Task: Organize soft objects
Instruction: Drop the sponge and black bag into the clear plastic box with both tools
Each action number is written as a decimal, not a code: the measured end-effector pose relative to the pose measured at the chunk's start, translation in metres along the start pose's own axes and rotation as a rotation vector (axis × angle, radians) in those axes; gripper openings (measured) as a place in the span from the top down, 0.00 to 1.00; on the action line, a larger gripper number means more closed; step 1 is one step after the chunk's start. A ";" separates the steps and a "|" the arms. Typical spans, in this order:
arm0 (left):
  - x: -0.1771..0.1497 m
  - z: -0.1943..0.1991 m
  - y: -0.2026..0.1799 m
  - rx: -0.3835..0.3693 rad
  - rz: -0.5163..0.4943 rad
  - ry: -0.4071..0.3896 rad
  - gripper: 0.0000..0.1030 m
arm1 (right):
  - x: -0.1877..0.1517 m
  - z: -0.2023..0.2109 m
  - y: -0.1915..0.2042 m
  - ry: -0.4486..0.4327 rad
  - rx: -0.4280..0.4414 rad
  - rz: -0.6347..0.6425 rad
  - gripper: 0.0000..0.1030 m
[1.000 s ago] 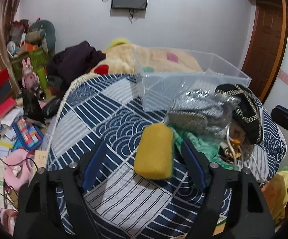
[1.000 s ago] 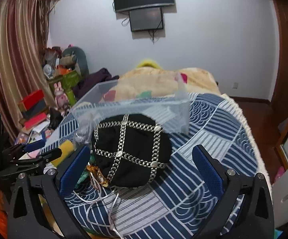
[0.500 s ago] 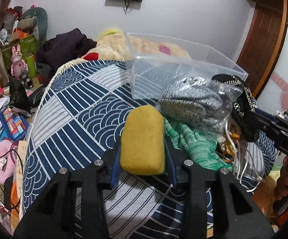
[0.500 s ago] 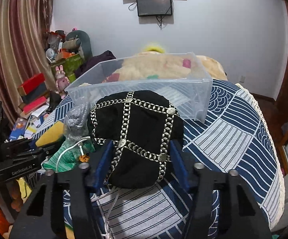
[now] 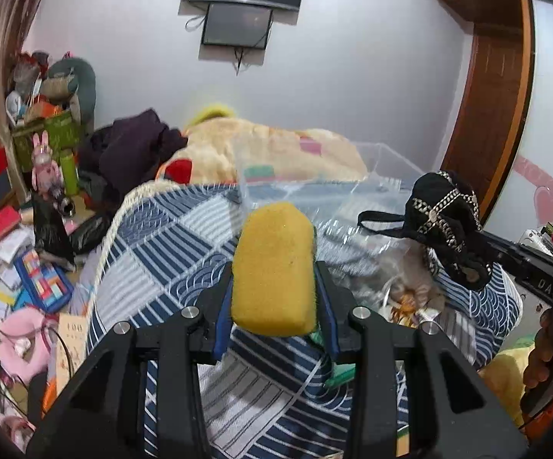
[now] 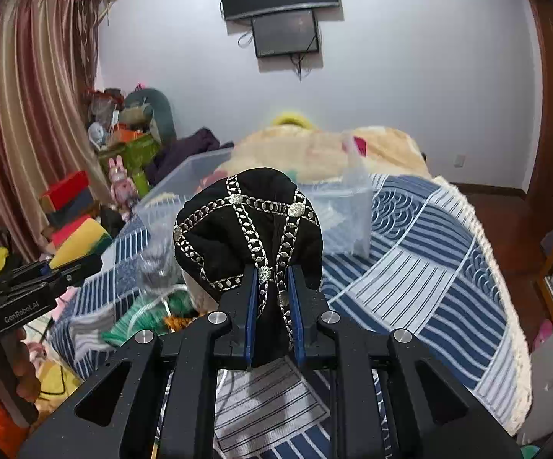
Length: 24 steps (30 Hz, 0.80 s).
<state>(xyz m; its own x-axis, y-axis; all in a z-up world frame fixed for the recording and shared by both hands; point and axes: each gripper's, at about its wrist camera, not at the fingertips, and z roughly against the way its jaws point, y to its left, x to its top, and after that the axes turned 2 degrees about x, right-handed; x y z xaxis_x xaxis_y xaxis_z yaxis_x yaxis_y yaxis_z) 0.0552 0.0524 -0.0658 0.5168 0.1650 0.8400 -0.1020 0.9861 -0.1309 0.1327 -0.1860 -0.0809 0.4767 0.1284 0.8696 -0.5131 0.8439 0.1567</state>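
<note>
The left gripper [image 5: 274, 302] is clamped on a yellow rectangular foam sponge [image 5: 272, 267], its blue pads pressing the sponge's 2 long sides, so the sponge's long axis runs straight out along the fingers and its free end points toward the clear plastic storage bin [image 6: 337, 206]. The sponge hangs clear above the blue-and-white patterned bedspread [image 5: 154, 252].

The right gripper [image 6: 272, 298] has its jaws closing on a black fabric cap trimmed with silver chain [image 6: 248, 225]; the pads pinch a narrow fold at the cap's lower edge and the crown bulges up and forward beyond the fingertips. It too looks lifted off the bedspread.

The bin sits further up the bed, toward the headboard edge, directly ahead of both tools. In the right wrist view it lies just behind the cap, while the sponge sits off to the left, so the right hand seems nearer. A green knitted cloth [image 6: 139, 317] and a crinkled silver bag [image 6: 158, 260] remain on the bedspread between the 2 grippers.
</note>
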 end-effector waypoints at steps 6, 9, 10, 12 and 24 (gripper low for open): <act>0.030 0.002 -0.012 -0.013 -0.026 -0.061 0.63 | 0.025 0.012 0.001 -0.072 -0.011 0.020 0.86; 0.051 -0.004 -0.017 -0.035 -0.030 -0.082 0.63 | 0.039 0.011 0.000 -0.099 -0.023 0.036 0.86; 0.057 -0.007 -0.018 -0.039 -0.034 -0.083 0.63 | 0.041 0.011 0.002 -0.105 -0.026 0.041 0.86; 0.066 -0.015 -0.020 -0.046 -0.039 -0.082 0.63 | 0.052 0.006 0.000 -0.115 -0.030 0.050 0.86; 0.100 -0.086 -0.012 -0.060 -0.015 0.047 0.63 | 0.085 -0.044 -0.006 -0.069 -0.055 0.079 0.86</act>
<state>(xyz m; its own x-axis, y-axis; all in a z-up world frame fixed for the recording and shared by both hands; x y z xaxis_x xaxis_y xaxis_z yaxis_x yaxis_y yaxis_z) 0.1806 0.0588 -0.0256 0.5572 0.1493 0.8168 -0.0431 0.9876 -0.1511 0.2079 -0.1567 -0.0283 0.3855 0.1613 0.9085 -0.5060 0.8603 0.0619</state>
